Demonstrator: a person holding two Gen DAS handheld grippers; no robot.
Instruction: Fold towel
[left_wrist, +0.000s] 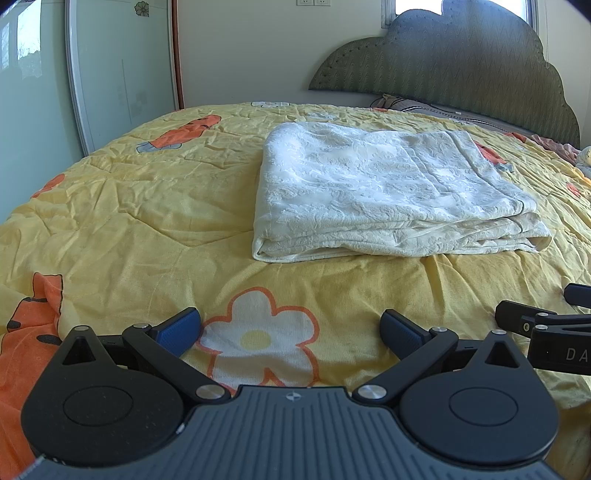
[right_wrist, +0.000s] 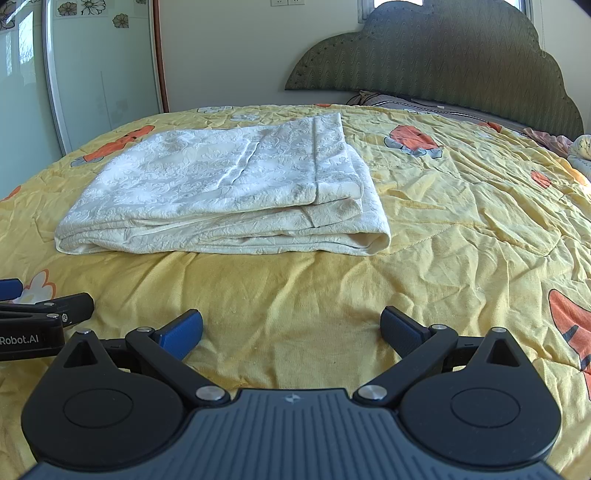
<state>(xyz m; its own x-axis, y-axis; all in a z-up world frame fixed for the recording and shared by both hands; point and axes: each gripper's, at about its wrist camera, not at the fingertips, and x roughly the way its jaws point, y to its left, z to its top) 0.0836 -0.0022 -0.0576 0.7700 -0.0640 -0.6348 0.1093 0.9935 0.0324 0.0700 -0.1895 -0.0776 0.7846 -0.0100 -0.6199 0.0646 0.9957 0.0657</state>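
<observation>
One white towel lies on the bed, folded into a thick rectangular stack with several layers showing along its near edge. It rests flat on a yellow quilt printed with orange cartoon figures and white flowers. In the left wrist view the towel sits right of centre, in the middle distance; in the right wrist view the same towel sits left of centre, its rounded fold at the near right corner and a sewn hem band running along its right side.

Two grippers are in view, both held low over the quilt on the near side of the towel and well apart from it. The left gripper has its two blue-padded fingers spread wide, with nothing between them but a white flower print on the quilt. The right gripper likewise has its two blue fingers spread wide over bare yellow fabric, holding nothing. Each gripper shows at the edge of the other's view: the right one at the right edge of the left wrist view, the left one at the left edge of the right wrist view.

At the far end stands one dark green scalloped headboard, with one grey pillow at its foot. One glass sliding door stands at the far left.
</observation>
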